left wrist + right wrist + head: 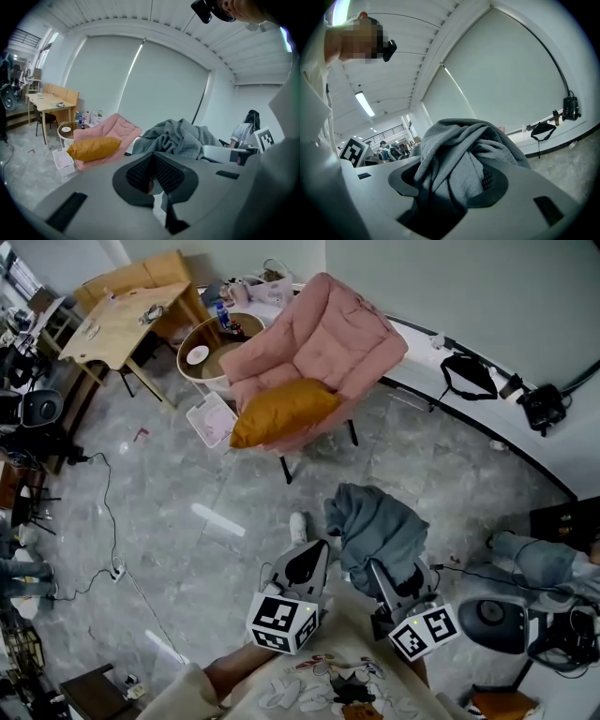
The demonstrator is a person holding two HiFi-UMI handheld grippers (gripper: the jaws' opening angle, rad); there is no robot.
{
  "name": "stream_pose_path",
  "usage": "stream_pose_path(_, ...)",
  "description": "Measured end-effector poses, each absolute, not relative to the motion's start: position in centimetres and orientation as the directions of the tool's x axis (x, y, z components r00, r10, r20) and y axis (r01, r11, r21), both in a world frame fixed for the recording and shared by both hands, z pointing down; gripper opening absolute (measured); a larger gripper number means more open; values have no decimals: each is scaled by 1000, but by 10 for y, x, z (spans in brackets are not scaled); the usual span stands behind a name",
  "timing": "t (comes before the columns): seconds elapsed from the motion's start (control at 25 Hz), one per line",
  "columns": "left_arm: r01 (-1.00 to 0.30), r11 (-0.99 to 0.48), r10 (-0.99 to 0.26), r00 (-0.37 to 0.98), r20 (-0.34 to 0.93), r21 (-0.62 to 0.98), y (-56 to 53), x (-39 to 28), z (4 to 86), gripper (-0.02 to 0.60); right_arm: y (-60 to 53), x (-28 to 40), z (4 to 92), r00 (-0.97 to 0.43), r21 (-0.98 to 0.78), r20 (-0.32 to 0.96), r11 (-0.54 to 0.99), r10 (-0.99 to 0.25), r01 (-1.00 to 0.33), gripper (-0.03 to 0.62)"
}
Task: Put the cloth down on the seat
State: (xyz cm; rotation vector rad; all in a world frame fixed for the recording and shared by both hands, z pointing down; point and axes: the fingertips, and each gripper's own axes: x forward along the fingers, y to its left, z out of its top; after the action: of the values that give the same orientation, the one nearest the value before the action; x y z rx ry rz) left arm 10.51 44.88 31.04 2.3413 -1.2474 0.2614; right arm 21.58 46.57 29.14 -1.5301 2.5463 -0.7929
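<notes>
Open grey floor (pixel 187 549) before the pink chair (pixel 328 334); right fingers (pixel 488 179) clenched on cloth (pixel 375 526), left fingers (pixel 169 176) together.

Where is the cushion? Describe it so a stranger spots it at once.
Find the pink armchair standing on the grey floor near the pale wall. On its seat lies the cushion. It is the only mustard-yellow thing there, plump and smooth against the pink quilted padding.

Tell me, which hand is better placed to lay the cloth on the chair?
Right, probably: the right gripper has the grey cloth bunched between its jaws; the left gripper looks shut, beside it.
</notes>
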Motion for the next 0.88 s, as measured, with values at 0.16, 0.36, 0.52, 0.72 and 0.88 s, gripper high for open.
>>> stream_pose_path(0.16, -825, -462, -736, 561, 378, 325, 423, 91, 314, 6, 438, 203, 297, -517, -480, 215, 372, -828, -795, 258)
stream_pose_path(0.36, -829, -452, -751, 553, 360, 331, 370, 67, 311, 5, 388, 180, 293, -528, -480, 209, 384, -823, -789, 258)
stream_pose_path(0.52, -823, -456, -764, 557, 325, 339, 318, 50, 300, 6, 342, 161, 279, -518, -471, 185, 387, -835, -793, 239)
stream_pose_path(0.72, -801, -483, -752, 586, 301, 353, 271, 37, 292, 6, 298, 142, 264, -501, -454, 167, 385, -849, -803, 236)
stream_pose_path(0.88, -788, -495, -738, 604, 300, 366, 237, 20, 288, 6, 265, 127, 254, -475, -456, 167, 359, -864, -814, 225)
